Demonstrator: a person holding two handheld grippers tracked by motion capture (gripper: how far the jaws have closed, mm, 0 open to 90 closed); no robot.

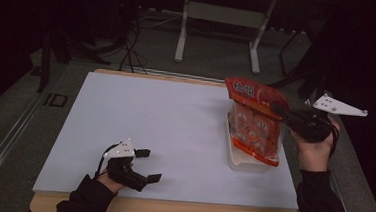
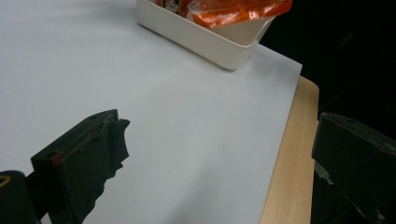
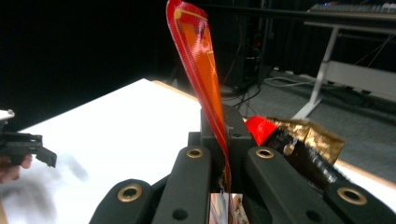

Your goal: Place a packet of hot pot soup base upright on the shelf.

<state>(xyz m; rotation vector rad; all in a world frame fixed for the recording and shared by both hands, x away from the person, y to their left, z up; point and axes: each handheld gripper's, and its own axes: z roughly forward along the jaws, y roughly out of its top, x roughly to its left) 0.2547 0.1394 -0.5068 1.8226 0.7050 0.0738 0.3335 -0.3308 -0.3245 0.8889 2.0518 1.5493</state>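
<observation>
Near the front edge of the bench, the left tongs sit low over the white top with their jaws spread wide and nothing between them. Farther back on the right, the right tongs are clamped tight on the upper edge of an orange snack bag. The bag stands upright in a cream tray on the bench.

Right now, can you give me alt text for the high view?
The right gripper pinches an orange snack bag standing in a cream tray on the white table. The left gripper rests open near the front edge.
</observation>
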